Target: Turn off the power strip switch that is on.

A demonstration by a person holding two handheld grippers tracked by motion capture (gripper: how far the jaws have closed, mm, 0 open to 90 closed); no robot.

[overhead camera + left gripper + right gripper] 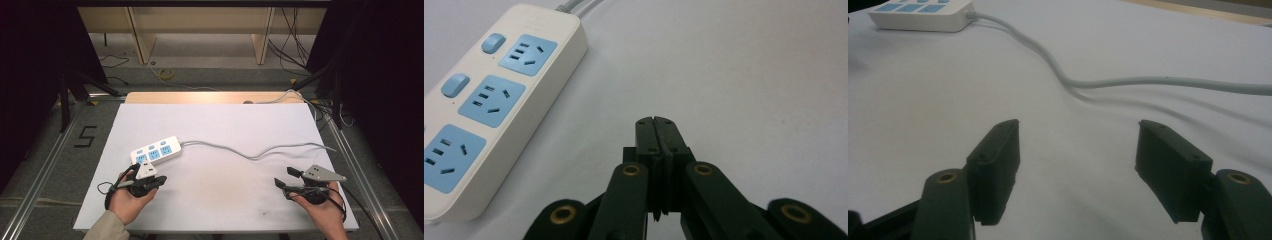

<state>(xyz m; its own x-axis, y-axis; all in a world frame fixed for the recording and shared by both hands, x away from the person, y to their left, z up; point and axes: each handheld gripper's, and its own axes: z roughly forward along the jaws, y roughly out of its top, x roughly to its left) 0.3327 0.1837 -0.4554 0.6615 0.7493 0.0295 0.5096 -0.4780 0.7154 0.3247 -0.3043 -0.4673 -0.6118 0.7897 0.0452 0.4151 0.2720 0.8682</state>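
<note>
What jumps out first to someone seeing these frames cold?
The white power strip with three pale blue sockets lies left of centre on the white table, its grey cable snaking right and off the far right edge. The left gripper sits just beside the strip's near end, its jaws pressed together on nothing. The right gripper rests at the near right, jaws wide apart, pointing across the bare surface toward the cable.

Lay near the left edge of the white tabletop (215, 125): a white power strip (156, 150) with blue sockets. Trailed its grey cord (250, 152) toward the right edge.
</note>
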